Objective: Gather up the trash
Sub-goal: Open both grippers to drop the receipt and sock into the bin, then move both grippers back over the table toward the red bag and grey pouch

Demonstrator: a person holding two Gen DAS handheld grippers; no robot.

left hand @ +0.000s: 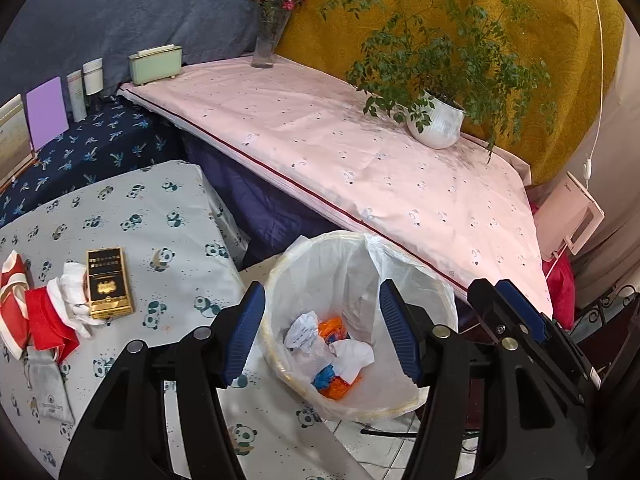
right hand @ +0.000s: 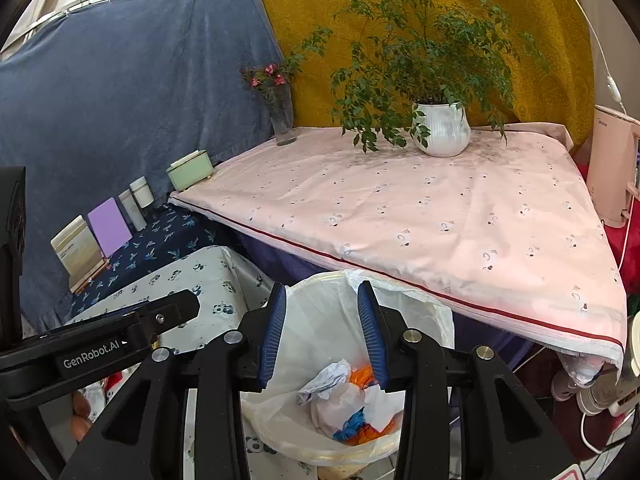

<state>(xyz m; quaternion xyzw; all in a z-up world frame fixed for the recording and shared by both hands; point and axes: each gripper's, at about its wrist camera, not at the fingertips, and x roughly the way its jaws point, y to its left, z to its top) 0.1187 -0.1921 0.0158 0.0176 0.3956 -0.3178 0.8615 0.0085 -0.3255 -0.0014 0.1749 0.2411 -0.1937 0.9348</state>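
Note:
A round bin with a white plastic liner (left hand: 416,300) (right hand: 424,312) stands on the floor between two tables. Inside lie crumpled white paper (left hand: 304,330) (right hand: 326,378) and orange and blue wrappers (left hand: 334,384) (right hand: 356,428). My left gripper (left hand: 321,286) hangs over the bin, open, with nothing between its blue pads. My right gripper (right hand: 321,286) is also above the bin, open and empty. On the panda-print table (left hand: 168,216) to the left lie a crumpled white tissue (left hand: 72,292), red and white wrappers (left hand: 44,320) and a gold box (left hand: 108,282).
A pink-covered table (left hand: 360,160) behind the bin carries a potted plant (left hand: 436,122) and a glass vase of flowers (left hand: 264,46). A green box (left hand: 156,64), bottles and cards stand at the back left. A grey pouch (left hand: 50,384) lies near the panda table's front edge.

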